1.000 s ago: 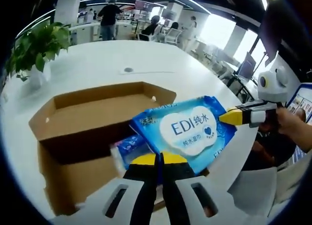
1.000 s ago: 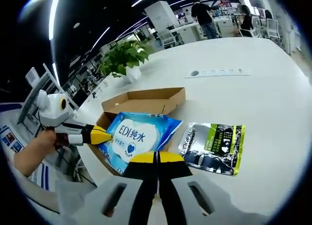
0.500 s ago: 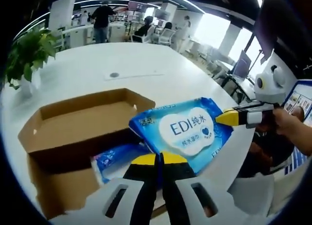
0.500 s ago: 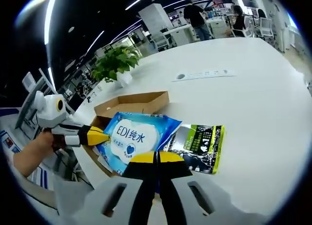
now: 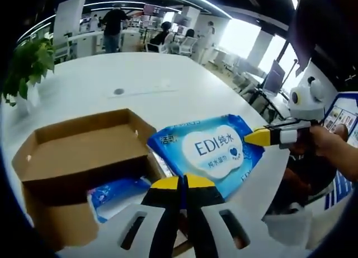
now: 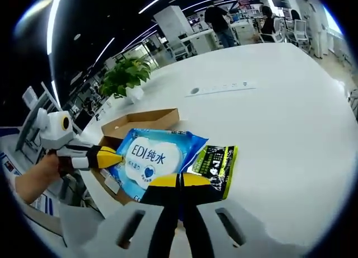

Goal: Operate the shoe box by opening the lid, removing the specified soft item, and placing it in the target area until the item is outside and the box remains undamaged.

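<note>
The wipes pack (image 5: 211,154), blue with "EDI" printed large, hangs between my two grippers: my left gripper (image 5: 182,183) is clamped on one edge, my right gripper (image 6: 179,180) on the other, jaws pinched tight. It sits just above the open shoe box (image 5: 78,151), past its rim. My left gripper view looks into the box, where a second blue pack (image 5: 114,192) lies. My right gripper view catches a black-and-green packet (image 6: 214,164) on the white table (image 6: 279,112), with wide bare room beyond and a potted plant (image 6: 126,79) far off.
</note>
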`<act>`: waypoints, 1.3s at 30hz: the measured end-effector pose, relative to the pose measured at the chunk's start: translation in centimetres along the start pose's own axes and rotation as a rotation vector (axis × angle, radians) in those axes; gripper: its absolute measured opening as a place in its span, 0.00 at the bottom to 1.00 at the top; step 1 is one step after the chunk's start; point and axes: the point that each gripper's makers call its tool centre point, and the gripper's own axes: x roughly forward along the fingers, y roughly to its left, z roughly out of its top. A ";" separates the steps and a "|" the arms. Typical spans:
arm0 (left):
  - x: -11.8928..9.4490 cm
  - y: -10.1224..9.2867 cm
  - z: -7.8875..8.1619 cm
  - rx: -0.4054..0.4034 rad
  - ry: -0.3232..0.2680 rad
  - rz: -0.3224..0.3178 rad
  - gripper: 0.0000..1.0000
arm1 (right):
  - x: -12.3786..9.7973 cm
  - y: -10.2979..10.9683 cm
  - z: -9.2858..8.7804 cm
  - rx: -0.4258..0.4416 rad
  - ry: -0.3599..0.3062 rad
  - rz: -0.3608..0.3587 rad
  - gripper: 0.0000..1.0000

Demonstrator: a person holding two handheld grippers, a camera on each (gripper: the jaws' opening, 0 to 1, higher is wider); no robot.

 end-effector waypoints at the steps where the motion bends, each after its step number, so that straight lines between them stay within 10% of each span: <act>1: 0.2 -0.2 0.1 0.003 0.000 -0.003 0.00 | -0.1 -0.2 0.0 -0.001 0.001 -0.001 0.00; 17: 3.4 -1.1 0.1 0.020 0.037 -0.023 0.00 | 0.4 -3.5 -0.4 0.035 0.010 -0.034 0.00; 39: 8.1 0.9 -0.9 0.284 0.233 0.028 0.00 | 4.8 -7.0 -1.0 -0.003 0.045 -0.041 0.00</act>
